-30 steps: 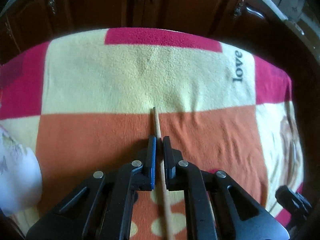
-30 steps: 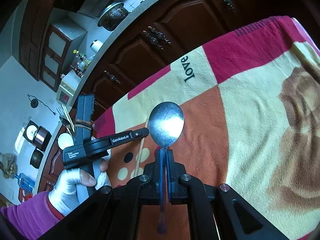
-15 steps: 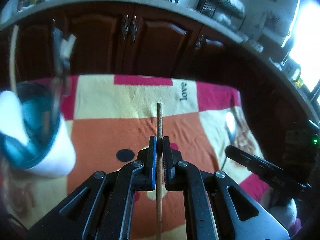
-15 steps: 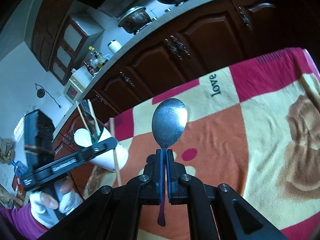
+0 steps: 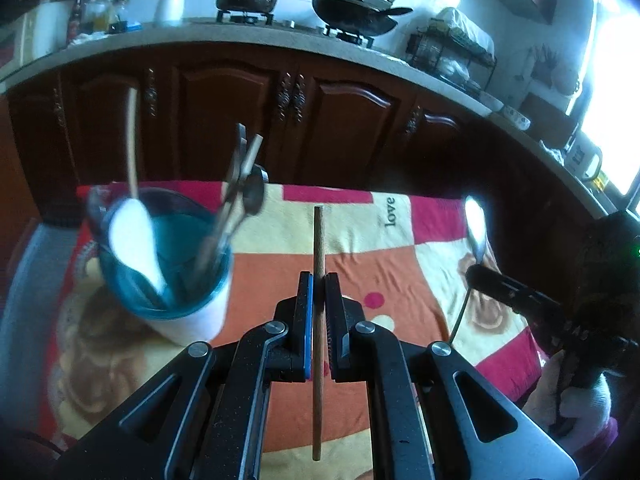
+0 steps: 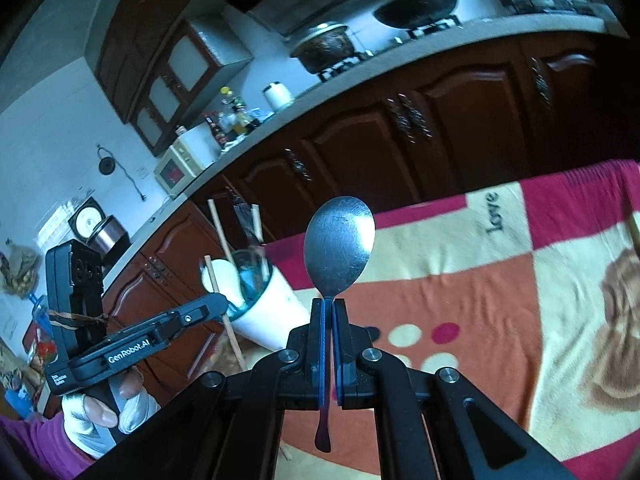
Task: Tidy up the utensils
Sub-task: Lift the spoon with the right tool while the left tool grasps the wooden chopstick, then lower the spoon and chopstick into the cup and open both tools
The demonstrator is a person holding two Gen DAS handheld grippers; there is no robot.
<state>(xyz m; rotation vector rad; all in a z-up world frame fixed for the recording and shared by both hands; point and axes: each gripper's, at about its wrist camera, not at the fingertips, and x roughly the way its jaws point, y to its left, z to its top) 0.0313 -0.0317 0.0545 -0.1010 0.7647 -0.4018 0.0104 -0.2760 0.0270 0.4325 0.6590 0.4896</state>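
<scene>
Chopstick (image 5: 319, 320) and spoon (image 6: 339, 249) are the two utensils we hold, one in each gripper, above a worktop covered by a fleece blanket (image 5: 400, 256). We see the left gripper (image 5: 319, 286) with its fingers closed on the chopstick: a thin, straight, plain wooden stick, pinched near its middle, its blunt tip pointing forward and its other end reaching back under the gripper. In the right wrist view, the right gripper (image 6: 328, 312) has its fingers closed on the spoon's handle. The spoon is dull grey metal with an oval bowl that stands upright above the fingers, catching a bright glare on its right edge; the end of the handle hangs below them.

A cup (image 5: 168, 268) stands on the blanket to the left of the chopstick, white outside and blue inside. It already holds several utensils, blurred in both views: pale sticks, a white spoon-like shape and some metal pieces leaning against the rim.

The blanket is checked in orange, cream and pink, with coloured dots and the word "love" printed on a cream square. Behind it runs a row of dark wooden cabinets (image 5: 340, 120). A gloved hand (image 6: 100, 412) grips the left gripper's handle.
</scene>
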